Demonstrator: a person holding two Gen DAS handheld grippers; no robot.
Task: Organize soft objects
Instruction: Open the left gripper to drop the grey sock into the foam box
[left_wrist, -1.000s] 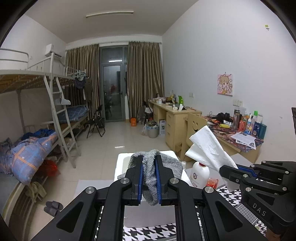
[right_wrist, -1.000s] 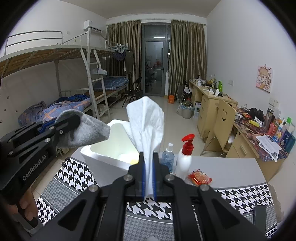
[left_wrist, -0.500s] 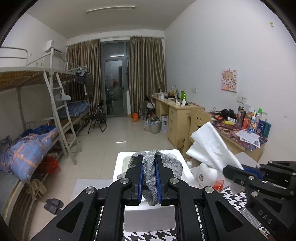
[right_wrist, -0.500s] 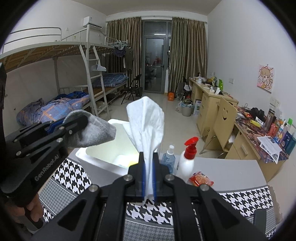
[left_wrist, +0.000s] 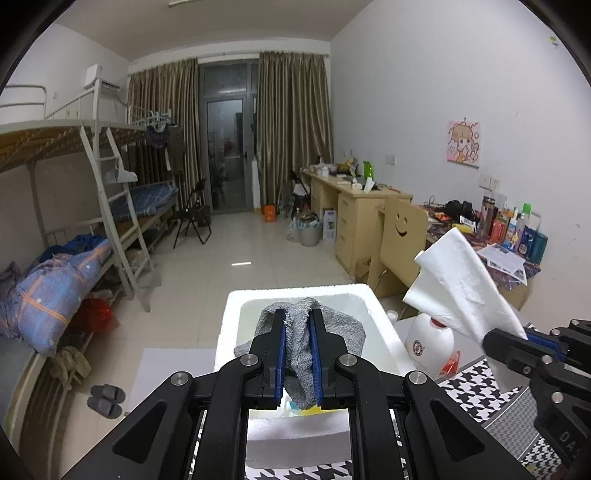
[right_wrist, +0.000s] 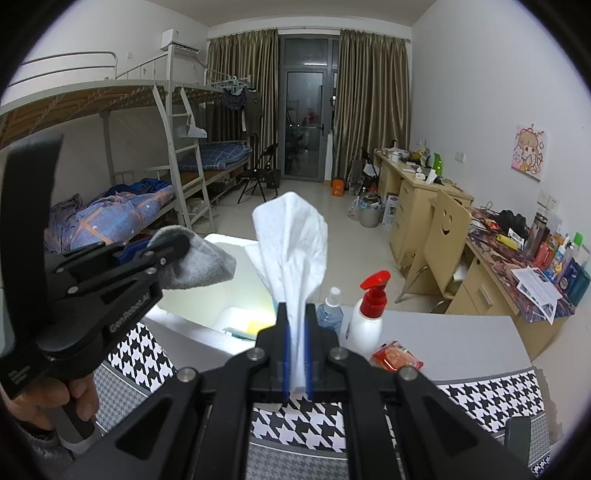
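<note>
The left tongs (left_wrist: 297, 354) are clamped on a grey knitted sock (left_wrist: 301, 334), pinched across its middle so both ends flop free; it is held in the air just above the open white foam box (left_wrist: 380, 325). The right tongs (right_wrist: 297, 354) are clamped on a white tissue (right_wrist: 291, 243), gripped at its gathered lower end so the rest fans upward; it hangs over the worktop (right_wrist: 461, 343), just beside the box's right edge.

Judged from their look, both things are very light and limp; the sock is thick and stretchy, so a pinch anywhere on its bunched fabric should hold; the tissue is thin and likely to tear or slip, so it is best held where the layers are gathered, as it is here.

The sock is mottled grey, ribbed and crumpled; the tissue is plain white, creased, and stands in a soft peak.

Outward from the tongs: something yellow and blue lies inside the box; a clear small bottle (right_wrist: 330, 312), a red-topped pump bottle (right_wrist: 369, 314) and a red snack packet (right_wrist: 397, 356) stand behind on the worktop; a black-and-white houndstooth mat (right_wrist: 491, 402) covers its near part.
</note>
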